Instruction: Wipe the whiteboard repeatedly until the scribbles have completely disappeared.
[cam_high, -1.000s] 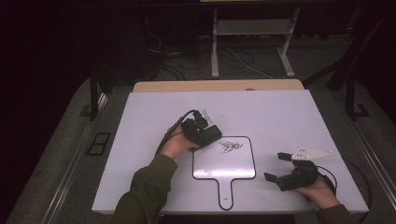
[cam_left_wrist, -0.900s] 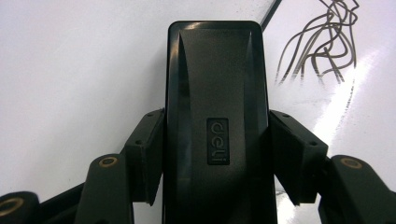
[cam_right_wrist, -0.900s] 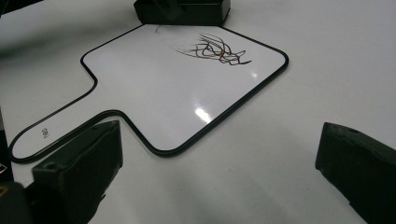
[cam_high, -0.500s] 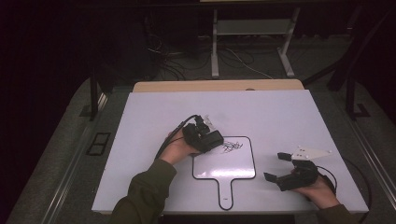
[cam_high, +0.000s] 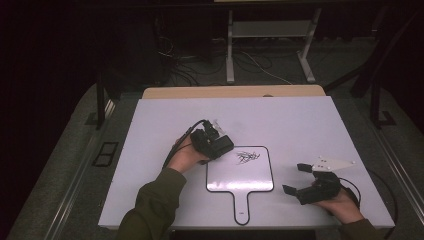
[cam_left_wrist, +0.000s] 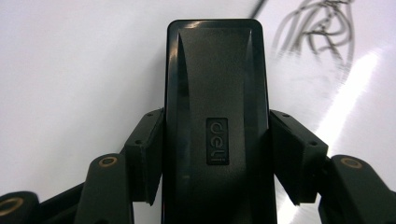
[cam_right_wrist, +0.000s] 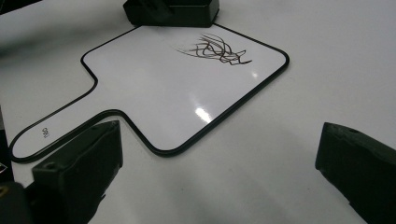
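Here, left hand-held gripper (cam_left_wrist: 212, 154) pinches eraser (cam_left_wrist: 215, 93) beside scribble (cam_high: 248, 157); right (cam_high: 306, 181) spread.

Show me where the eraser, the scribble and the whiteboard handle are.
eraser (cam_left_wrist: 215, 116), left gripper view, its black top
scribble (cam_high: 247, 156), high view, the middle of the lines
whiteboard handle (cam_high: 242, 205), high view, its bare white middle

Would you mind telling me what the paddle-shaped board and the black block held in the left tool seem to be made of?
The paddle-shaped board looks like a glossy white dry-erase surface with a thin black rim: it mirrors a bright light spot and carries a dark scribble. The black block in the left tool looks like moulded plastic, smooth with a dull sheen and an embossed logo; probably an eraser, though its underside is hidden.
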